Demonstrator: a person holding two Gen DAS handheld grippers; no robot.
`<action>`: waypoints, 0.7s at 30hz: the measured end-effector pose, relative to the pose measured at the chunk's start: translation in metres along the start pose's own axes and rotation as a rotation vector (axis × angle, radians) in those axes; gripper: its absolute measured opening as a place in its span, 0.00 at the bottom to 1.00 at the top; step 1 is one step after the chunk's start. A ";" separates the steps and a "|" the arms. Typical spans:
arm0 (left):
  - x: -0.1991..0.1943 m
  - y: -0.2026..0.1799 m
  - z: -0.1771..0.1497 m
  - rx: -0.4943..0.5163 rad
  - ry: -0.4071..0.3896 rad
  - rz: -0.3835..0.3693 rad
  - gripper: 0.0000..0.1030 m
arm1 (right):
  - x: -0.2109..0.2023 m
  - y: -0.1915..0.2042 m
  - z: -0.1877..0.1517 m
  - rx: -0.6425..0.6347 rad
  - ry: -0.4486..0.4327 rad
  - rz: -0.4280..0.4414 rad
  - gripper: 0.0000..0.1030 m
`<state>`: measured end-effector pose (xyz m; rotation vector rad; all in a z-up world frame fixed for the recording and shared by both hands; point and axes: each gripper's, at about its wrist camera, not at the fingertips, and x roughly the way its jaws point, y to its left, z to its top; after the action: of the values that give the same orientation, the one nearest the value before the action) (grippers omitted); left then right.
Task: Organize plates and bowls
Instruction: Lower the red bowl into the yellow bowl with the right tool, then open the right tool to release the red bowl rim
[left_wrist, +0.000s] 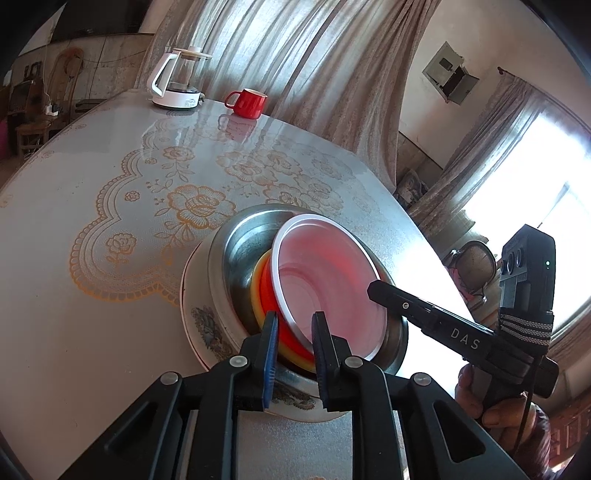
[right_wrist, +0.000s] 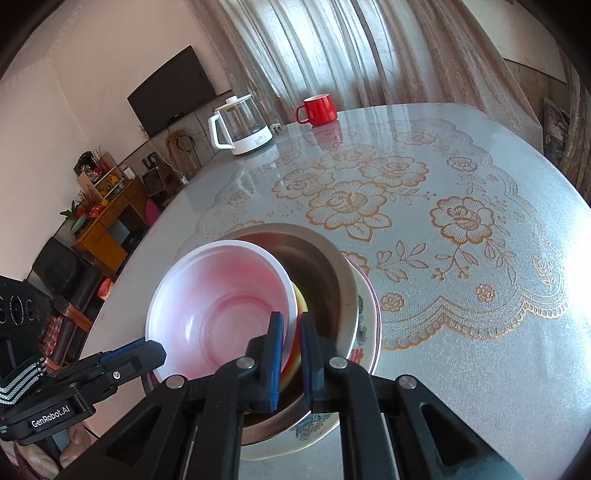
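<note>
Left wrist view: my left claw (left_wrist: 295, 325) is partly open, pads (left_wrist: 271, 354) either side of the near rims of the stacked bowls w/ a gap showing, so not clamping anything. The pink bowl (left_wrist: 328, 273) sits tilted, nested over an orange bowl (left_wrist: 269, 295) and a yellow one under it, all inside the steel bowl (left_wrist: 240, 247), which rests on a flowered plate (left_wrist: 201, 321). My right claw (left_wrist: 376, 286) comes in from the right, finger laid over the pink bowl's rim. Kettle (left_wrist: 173, 81) and red mug (left_wrist: 247, 103) stand well apart at the far side of the table (left_wrist: 74, 314); open top between.

Right wrist view: right claw (right_wrist: 291, 325) nearly closed, gripping the pink bowl (right_wrist: 221, 299) by its near rim, one pad (right_wrist: 275, 354) inside, one outside. Bowl tilts up toward me over the steel bowl (right_wrist: 325, 280) and plate (right_wrist: 365, 332). Left claw's finger (right_wrist: 129, 354) is at lower left, by the pink bowl's left edge; can't tell if touching. Table edge runs close on the left; lots of bare cloth to the right & beyond, mug (right_wrist: 317, 109) and kettle (right_wrist: 240, 125) far back
</note>
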<state>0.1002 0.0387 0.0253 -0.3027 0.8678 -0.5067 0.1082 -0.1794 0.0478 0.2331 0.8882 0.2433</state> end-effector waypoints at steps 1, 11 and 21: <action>0.001 -0.001 0.000 0.004 0.000 0.002 0.18 | 0.000 0.000 0.000 -0.001 0.000 0.001 0.07; 0.003 -0.005 -0.001 0.033 0.001 0.017 0.19 | -0.002 0.001 0.002 -0.005 -0.004 0.009 0.17; 0.002 -0.007 -0.002 0.040 -0.001 0.015 0.21 | -0.001 0.001 0.004 -0.022 -0.002 -0.012 0.18</action>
<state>0.0973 0.0316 0.0259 -0.2598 0.8573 -0.5089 0.1102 -0.1789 0.0511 0.2073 0.8838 0.2419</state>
